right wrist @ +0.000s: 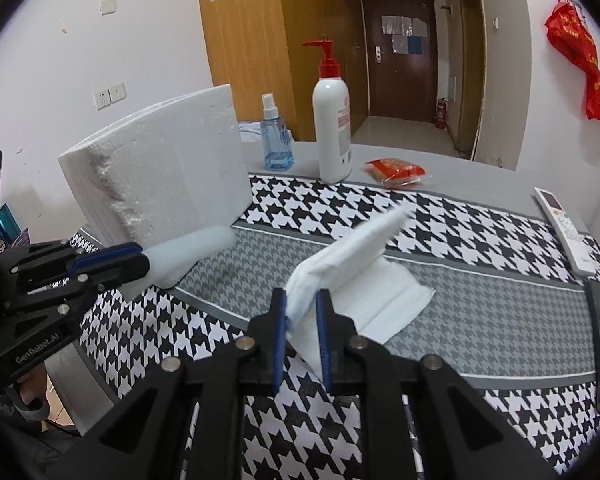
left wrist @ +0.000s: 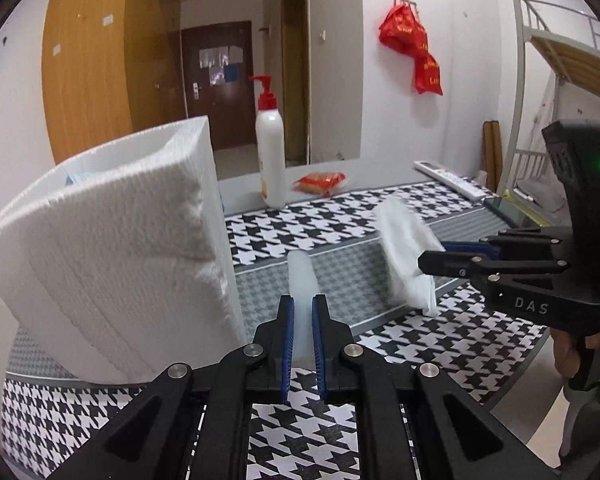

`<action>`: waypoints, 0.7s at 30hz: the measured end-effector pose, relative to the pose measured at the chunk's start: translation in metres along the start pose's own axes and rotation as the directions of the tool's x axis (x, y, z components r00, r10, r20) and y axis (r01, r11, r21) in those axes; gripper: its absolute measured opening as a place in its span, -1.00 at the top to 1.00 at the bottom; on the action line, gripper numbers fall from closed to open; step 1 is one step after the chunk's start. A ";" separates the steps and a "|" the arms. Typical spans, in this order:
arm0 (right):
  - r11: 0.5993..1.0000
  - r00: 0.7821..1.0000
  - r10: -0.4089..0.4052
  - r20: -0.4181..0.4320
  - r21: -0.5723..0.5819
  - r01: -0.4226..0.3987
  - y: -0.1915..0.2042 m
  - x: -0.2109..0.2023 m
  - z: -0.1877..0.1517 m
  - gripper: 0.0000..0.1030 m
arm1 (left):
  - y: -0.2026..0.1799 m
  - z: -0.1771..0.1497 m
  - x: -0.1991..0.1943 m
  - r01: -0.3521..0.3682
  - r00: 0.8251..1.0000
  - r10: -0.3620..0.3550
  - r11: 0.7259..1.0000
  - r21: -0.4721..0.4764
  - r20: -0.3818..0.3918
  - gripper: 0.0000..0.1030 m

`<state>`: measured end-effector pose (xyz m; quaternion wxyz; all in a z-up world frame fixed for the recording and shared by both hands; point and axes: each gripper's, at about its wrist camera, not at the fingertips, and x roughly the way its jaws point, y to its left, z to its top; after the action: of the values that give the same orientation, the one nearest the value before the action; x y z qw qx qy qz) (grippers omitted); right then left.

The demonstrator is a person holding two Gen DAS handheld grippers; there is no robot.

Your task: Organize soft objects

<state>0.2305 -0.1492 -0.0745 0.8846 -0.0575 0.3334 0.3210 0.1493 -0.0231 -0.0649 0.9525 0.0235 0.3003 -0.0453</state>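
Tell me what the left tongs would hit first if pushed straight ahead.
Probably nothing soon. The left tongs are shut on a white foam strip; beyond its tip lies open houndstooth tablecloth, then the lotion bottle slightly to the left, though depth is unclear.

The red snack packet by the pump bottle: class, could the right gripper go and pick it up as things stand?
Probably not yet. The path across the mat to the red snack packet looks free, but the right gripper is shut on a white tissue, so it would have to let that go first.
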 end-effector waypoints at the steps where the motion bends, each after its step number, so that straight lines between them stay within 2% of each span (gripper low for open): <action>1: 1.000 1.000 -0.004 -0.004 0.003 0.004 -0.001 0.000 -0.001 0.65 | 0.000 0.001 0.000 0.004 1.000 -0.004 1.000 0.000 0.004 0.81; 8: 0.997 0.998 -0.032 -0.060 0.063 0.036 -0.012 0.014 -0.007 0.59 | 0.001 0.005 -0.007 0.015 0.999 -0.015 1.000 0.000 0.030 0.81; 9: 0.996 0.997 -0.034 -0.067 0.079 0.039 -0.015 0.016 -0.006 0.49 | 0.002 0.006 -0.008 0.018 0.999 -0.018 1.000 -0.001 0.035 0.81; 11: 0.993 0.997 -0.046 -0.069 0.105 0.053 -0.020 0.021 -0.005 -0.18 | 0.003 0.009 -0.009 0.018 0.999 -0.017 1.000 -0.002 0.042 0.81; 12: 0.992 0.996 -0.046 -0.073 0.116 0.055 -0.021 0.024 -0.004 -0.22 | 0.003 0.010 -0.010 0.020 0.999 -0.019 1.000 -0.002 0.046 0.81; 21: 0.986 0.988 -0.083 -0.128 0.132 0.099 -0.020 0.049 0.001 -0.22 | 0.008 0.016 -0.016 0.028 0.997 -0.028 1.000 -0.004 0.078 0.81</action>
<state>0.2713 -0.1387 -0.1072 0.8782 -0.0309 0.4052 0.2523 0.1462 -0.0149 -0.0430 0.9628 0.0151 0.2634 -0.0587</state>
